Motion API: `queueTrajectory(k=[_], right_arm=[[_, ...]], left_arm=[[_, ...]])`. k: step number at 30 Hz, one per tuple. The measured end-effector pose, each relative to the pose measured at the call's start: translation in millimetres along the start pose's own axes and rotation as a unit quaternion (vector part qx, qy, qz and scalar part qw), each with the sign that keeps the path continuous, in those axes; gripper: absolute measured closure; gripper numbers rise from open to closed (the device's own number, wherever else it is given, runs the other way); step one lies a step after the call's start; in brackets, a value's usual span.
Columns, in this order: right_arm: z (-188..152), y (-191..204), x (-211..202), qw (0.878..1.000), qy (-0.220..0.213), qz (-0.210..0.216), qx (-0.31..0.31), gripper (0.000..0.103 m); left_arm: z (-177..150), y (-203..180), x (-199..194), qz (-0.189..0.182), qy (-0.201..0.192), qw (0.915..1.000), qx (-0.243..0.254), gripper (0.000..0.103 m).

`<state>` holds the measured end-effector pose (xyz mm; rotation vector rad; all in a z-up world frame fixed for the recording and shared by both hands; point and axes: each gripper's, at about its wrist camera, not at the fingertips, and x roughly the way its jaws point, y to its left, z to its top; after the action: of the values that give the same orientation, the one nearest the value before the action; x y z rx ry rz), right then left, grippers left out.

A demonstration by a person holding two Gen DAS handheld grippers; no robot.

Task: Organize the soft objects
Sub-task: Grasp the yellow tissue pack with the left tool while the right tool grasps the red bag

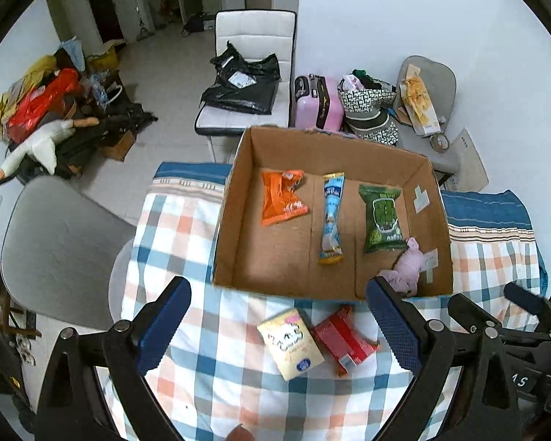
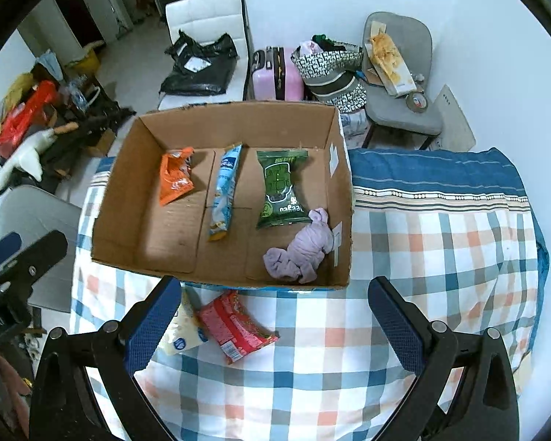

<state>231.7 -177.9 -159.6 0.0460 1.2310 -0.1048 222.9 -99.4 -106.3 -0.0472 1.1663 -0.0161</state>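
Both jaws stand wide apart and hold nothing, the left gripper (image 1: 279,325) over the cream packet (image 1: 291,346) and the right gripper (image 2: 275,321) beside the red packet (image 2: 235,325); these two lie touching on the checked cloth (image 2: 404,257) of the counter, just outside the near wall of the cardboard box (image 2: 216,275); each looks light, crinkly and yielding, probably slippery, best pinched across its flat middle; inside the box lie an orange packet (image 2: 175,174), a blue sachet (image 2: 224,191), a green pack (image 2: 281,191) and a limp lilac cloth (image 2: 305,253).
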Motion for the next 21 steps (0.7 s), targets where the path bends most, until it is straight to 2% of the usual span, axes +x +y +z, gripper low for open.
queueTrajectory(k=[5, 9, 15, 21], right_arm=[[-18.2, -10.4, 8.0, 0.999, 0.029, 0.026, 0.025, 0.0], [-40.2, -13.8, 47.0, 0.995, 0.077, 0.058, 0.033, 0.0], [-74.0, 7.3, 128.5, 0.988, 0.145, 0.047, -0.021, 0.001], [-92.4, 40.6, 180.9, 0.979, 0.183, 0.03, -0.079, 0.014]], left_arm=[[-22.9, 8.0, 25.1, 0.005, 0.041, 0.9989, -0.021, 0.005], [-45.5, 17.4, 62.1, 0.019, 0.09, 0.9952, -0.033, 0.005], [-80.5, 33.8, 101.7, 0.054, 0.148, 0.9869, -0.033, 0.005], [-96.6, 49.3, 118.2, 0.065, 0.179, 0.9809, -0.041, 0.005]])
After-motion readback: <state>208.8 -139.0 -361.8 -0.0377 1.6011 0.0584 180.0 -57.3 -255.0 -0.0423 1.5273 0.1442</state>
